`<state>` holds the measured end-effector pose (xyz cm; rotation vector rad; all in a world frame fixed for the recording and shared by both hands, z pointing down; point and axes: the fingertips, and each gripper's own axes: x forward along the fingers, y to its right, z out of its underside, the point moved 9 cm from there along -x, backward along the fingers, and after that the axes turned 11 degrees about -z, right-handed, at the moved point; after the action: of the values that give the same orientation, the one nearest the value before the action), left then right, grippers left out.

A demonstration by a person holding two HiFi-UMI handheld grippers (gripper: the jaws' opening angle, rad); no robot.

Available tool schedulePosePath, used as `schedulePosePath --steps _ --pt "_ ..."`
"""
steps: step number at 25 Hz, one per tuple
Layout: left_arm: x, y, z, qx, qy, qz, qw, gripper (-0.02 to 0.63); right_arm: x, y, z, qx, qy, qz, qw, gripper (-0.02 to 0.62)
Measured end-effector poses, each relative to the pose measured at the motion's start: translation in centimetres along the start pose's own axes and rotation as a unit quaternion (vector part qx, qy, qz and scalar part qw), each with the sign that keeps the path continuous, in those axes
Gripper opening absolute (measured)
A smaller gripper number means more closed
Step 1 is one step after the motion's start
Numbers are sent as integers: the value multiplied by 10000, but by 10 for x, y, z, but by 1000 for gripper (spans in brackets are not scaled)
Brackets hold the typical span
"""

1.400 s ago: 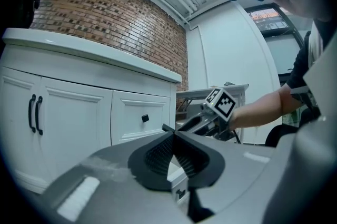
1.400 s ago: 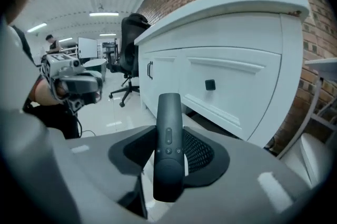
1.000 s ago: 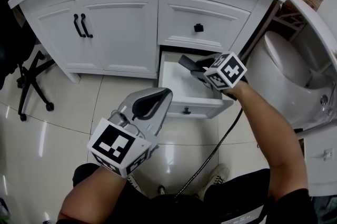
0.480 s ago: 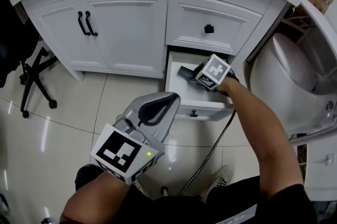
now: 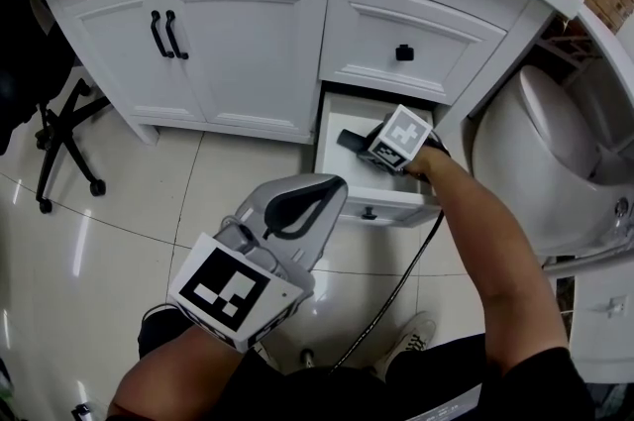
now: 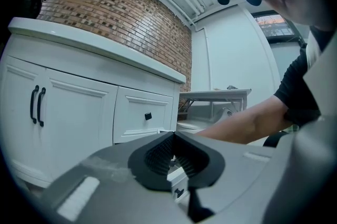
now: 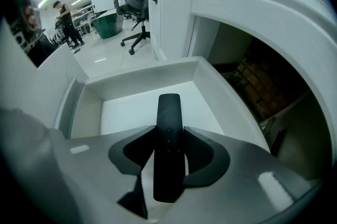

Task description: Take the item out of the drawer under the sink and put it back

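Well to the left of the open drawer (image 5: 381, 204), a black office chair (image 5: 61, 140) stands on the tiled floor (image 5: 119, 251). Closer to the drawer, also on its left, are the cabinet's two shut doors (image 5: 208, 52). The left gripper (image 5: 333, 183) hovers level near the drawer's front left corner, outside it, its jaws closed tip to tip with nothing between them. Over the drawer's inside, the right gripper (image 5: 369, 148) tilts steeply down, its jaws clamped on a slim black bar (image 7: 169, 112) shaped like a remote control. The bar's far end hangs over the drawer's white bottom; I cannot tell whether it touches. A white toilet (image 5: 535, 152) stands to the right of the drawer.
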<state>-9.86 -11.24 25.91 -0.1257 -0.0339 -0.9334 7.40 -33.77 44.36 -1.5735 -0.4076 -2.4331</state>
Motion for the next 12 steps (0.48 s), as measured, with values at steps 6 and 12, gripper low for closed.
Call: schedulePosePath --steps 6,12 --pt "-1 0 2 86 -150 5 9999 6 -1 0 4 9 -68 176 9998 169" --pt "-3 1 0 148 -156 -38 9998 6 -18 -10 0 -87 144 318 9994 169"
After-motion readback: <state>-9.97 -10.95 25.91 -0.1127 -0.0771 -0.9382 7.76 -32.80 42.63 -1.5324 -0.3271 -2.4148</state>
